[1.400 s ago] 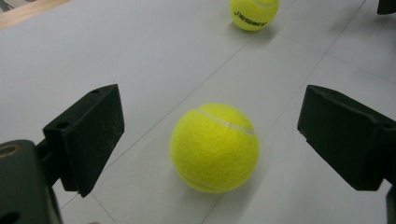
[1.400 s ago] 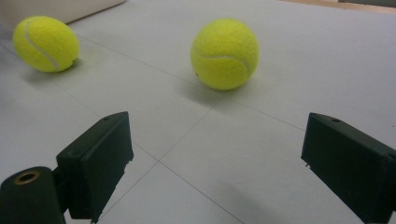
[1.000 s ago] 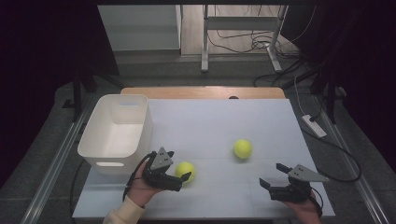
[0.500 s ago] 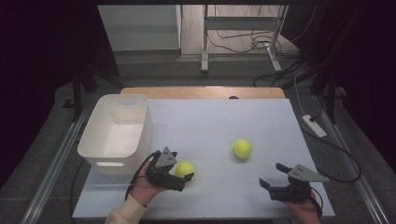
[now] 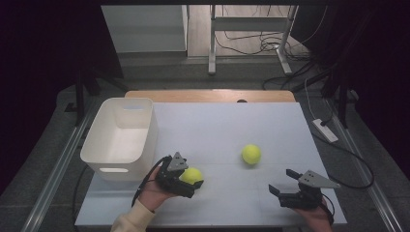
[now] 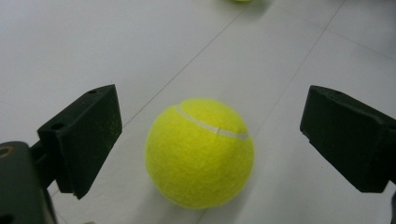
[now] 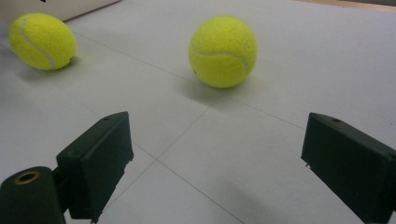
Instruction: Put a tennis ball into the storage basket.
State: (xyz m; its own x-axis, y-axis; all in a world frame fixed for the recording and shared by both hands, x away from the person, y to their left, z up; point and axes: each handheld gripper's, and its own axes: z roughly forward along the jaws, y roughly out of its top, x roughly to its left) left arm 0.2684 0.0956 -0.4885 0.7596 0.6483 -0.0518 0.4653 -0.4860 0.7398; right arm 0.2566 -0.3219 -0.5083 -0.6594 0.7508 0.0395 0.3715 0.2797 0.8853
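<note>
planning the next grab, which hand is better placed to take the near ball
Left. The left tool already straddles the near ball, jaws just opened wide, pads not touching it. The right tool is open over bare table, well short of both balls.

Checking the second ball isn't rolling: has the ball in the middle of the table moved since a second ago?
No. The middle ball sits in the same place relative to the white bin.
</note>
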